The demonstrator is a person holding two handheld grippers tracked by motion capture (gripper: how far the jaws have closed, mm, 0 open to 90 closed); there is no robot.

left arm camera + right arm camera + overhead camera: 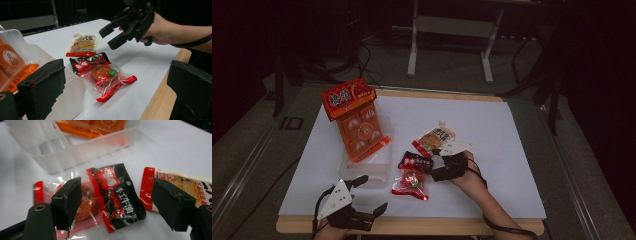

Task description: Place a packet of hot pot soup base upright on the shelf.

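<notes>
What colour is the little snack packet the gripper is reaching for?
The snack packet is black with a red stripe and white writing. The right gripper view shows it best.

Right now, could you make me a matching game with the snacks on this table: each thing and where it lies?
1. black packet
2. orange box
3. clear red packet
4. yellow packet

a. leaning in the clear tub
b. between the right gripper jaws, untouched
c. farthest from the table's near edge, beside the gripper
d. flat, partly under the black packet

Pairs: 1-b, 2-a, 3-d, 4-c
</notes>
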